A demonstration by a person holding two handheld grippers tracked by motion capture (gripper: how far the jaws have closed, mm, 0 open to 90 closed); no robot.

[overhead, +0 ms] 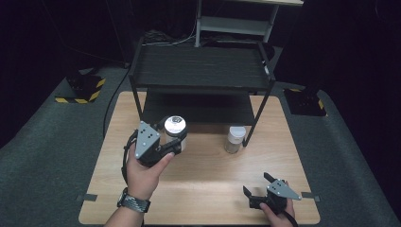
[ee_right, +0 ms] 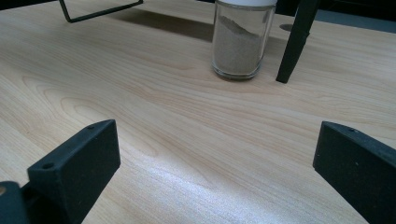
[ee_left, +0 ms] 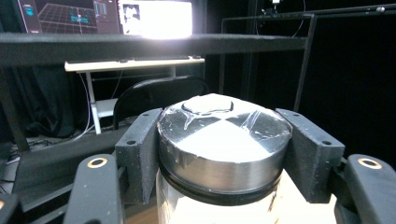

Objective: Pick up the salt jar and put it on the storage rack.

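Note:
A clear jar with a silver metal lid is held just in front of the black shelf rack, with my left gripper shut on its lid; both pads press the lid's sides. A second glass jar with a white cap, partly filled with pale powder, stands on the wooden table beside the rack's front right leg. My right gripper rests low near the table's front right edge, open, with nothing between its jaws, pointing toward the powder jar.
A black two-tier wire rack stands at the back of the table, its lower shelf just behind both jars. Grey carpet surrounds the table. In the left gripper view, a desk with a lit screen and a black chair lie beyond.

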